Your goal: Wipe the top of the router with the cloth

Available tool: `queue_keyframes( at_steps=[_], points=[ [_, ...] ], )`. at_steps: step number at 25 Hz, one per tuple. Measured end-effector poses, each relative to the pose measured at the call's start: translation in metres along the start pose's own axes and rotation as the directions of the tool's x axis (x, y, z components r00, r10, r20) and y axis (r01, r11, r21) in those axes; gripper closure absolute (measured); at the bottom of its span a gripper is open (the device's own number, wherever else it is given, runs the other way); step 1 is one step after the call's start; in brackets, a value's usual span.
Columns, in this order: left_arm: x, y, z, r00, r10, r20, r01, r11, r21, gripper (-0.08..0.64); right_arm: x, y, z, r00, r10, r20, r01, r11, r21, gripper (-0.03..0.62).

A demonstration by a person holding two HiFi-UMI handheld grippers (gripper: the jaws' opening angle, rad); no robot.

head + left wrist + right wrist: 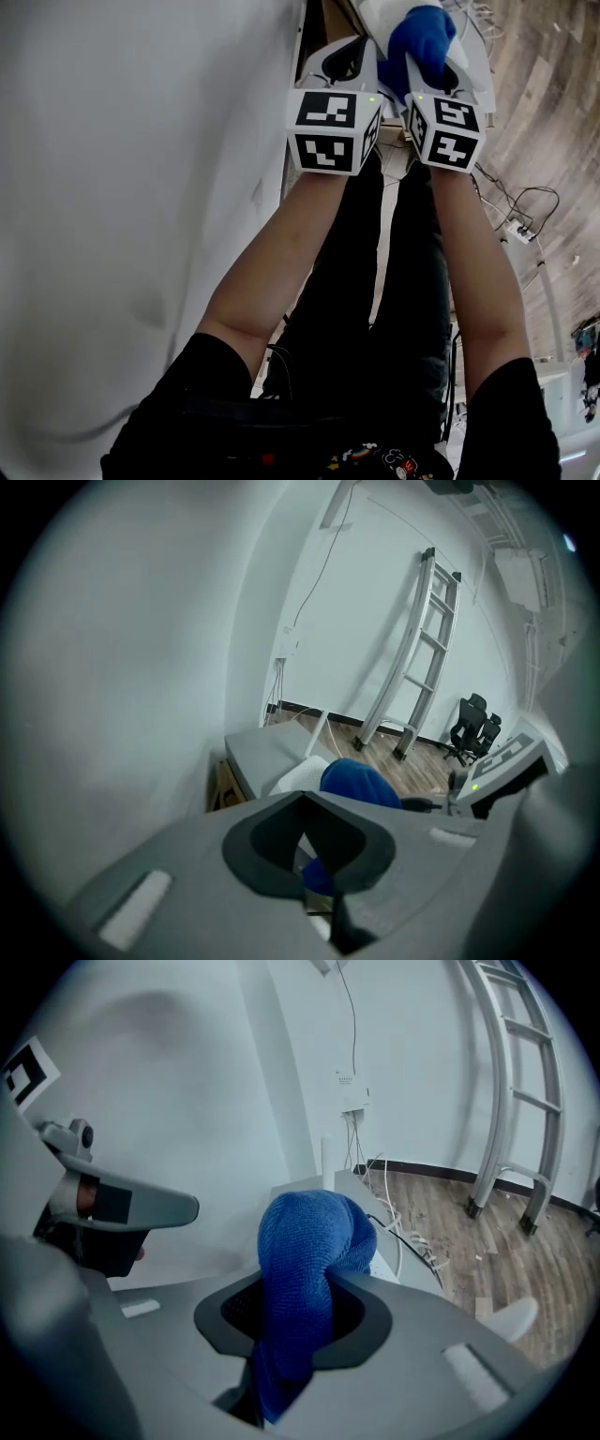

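My right gripper [448, 58] is shut on the blue cloth [422, 37], which bulges up out of its jaws [309, 1274]. The cloth [305, 1251] hangs over the near edge of a white box, seemingly the router [349, 1187]. That router [298, 775] shows under the cloth [361, 782] in the left gripper view too. My left gripper [349, 54] is right beside the right one, jaws together [302, 799]. Only a sliver of blue shows through its slit, and no cloth reaches it in the right gripper view. Most of the router top is hidden.
A white wall [141, 187] runs close along the left. The router rests on a grey ledge [267, 752] with cables [408, 1232] trailing off it. A ladder [422, 649] leans on the far wall, office chairs [473, 726] beyond. A power strip [520, 232] lies on the wood floor.
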State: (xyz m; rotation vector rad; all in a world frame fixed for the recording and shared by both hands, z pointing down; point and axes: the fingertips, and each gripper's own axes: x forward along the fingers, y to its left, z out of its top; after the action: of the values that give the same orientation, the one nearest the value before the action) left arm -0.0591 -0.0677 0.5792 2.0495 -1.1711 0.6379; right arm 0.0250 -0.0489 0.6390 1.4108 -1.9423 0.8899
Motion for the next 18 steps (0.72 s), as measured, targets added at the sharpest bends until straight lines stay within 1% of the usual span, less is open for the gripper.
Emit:
queue_keyframes(
  at_steps=[2,5,10,14,18],
  points=[
    [0.002,0.013,0.000,1.000,0.021,-0.008,-0.021,1.000,-0.003,0.560,0.011,0.004,0.007,1.000,-0.001,0.000,0.001,1.000,0.007,0.469],
    [0.002,0.022,0.006,0.999,0.034,-0.007,-0.034,0.999,-0.024,0.560,0.025,0.012,0.020,1.000,0.017,-0.001,-0.017,1.000,-0.004,0.469],
    [-0.005,0.043,0.001,0.999,0.050,-0.003,-0.051,0.997,-0.051,0.560,0.046,0.043,0.029,0.998,0.060,0.005,-0.060,0.998,-0.021,0.469],
    [-0.014,0.060,-0.011,0.997,0.075,-0.006,-0.075,0.995,-0.073,0.560,0.054,0.071,0.020,0.995,0.102,-0.004,-0.102,0.994,-0.035,0.469],
    [-0.022,0.069,-0.024,0.996,0.090,-0.018,-0.091,0.992,-0.090,0.560,0.051,0.090,-0.004,0.990,0.136,-0.048,-0.138,0.990,-0.043,0.469]
  ],
)
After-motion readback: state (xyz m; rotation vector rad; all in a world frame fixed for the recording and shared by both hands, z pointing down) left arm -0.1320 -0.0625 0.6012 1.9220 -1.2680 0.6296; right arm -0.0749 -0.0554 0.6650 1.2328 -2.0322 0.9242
